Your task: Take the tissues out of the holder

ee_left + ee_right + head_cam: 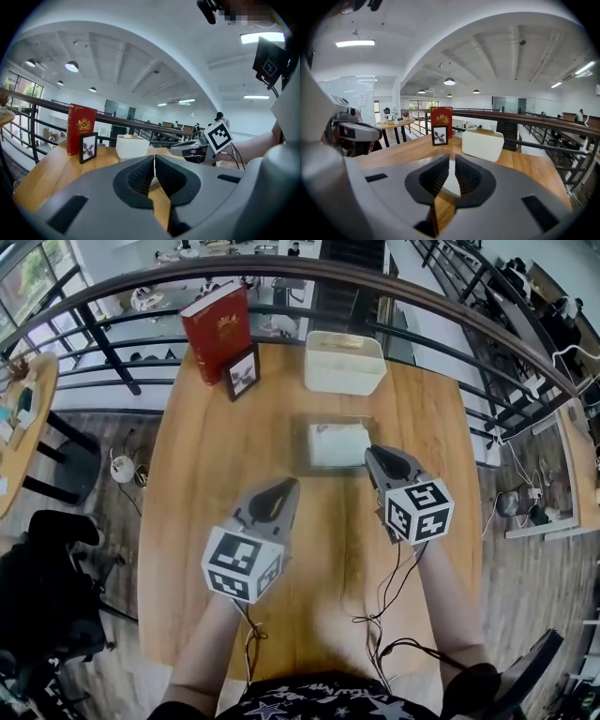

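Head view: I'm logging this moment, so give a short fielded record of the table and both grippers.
table: round, wooden
tissues: white, in clear holder, mid-table
behind holder: white box
far left: red book upright, picture frame before it
left gripper: shut, empty, short of holder
right gripper: shut, empty, beside holder's near right corner

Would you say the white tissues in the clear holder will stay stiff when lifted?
Probably not: the tissues lie as a flat white stack, so single sheets would likely droop. They seem light; the clear holder might slide along.
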`<state>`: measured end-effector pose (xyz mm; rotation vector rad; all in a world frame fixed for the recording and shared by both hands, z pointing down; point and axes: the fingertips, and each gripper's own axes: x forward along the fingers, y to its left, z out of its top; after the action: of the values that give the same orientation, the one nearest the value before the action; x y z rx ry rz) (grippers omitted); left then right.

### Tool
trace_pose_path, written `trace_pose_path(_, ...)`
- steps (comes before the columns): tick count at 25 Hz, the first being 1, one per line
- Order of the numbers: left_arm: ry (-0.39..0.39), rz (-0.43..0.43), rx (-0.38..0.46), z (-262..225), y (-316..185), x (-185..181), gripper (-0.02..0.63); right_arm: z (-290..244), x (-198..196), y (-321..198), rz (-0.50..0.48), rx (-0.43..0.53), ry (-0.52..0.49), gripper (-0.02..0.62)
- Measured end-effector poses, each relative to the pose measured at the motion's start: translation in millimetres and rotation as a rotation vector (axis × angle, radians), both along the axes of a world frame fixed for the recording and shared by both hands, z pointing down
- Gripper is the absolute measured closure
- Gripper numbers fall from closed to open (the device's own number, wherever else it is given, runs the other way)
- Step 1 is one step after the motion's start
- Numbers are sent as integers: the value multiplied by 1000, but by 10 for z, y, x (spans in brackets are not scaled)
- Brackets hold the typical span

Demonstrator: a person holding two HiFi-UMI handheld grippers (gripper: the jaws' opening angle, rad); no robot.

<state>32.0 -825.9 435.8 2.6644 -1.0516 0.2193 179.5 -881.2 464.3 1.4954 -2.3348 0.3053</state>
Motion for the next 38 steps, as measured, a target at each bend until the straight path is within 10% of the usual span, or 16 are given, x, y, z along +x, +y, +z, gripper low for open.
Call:
trace_pose_path(6,-7,-4,-26,150,-237,-61,586,256,-90,-368,-84,-59,69,552)
trace_pose_path(9,-8,-13,-34,237,-323,-117,586,447,-174,-498,-153,-113,112,415)
trace_pose_path(14,-8,-26,-50,348,-427,-190,586,690,-260,-714,-252,-160,230,363)
trace_pose_path(25,2,-45,-101,580,-486,-320,586,1258,-336,-946,-402,-252,451,331)
trace_pose_path(38,3,-81,-138,761,-527,-486,586,1448,-501,-1033,-377,-389,313,381)
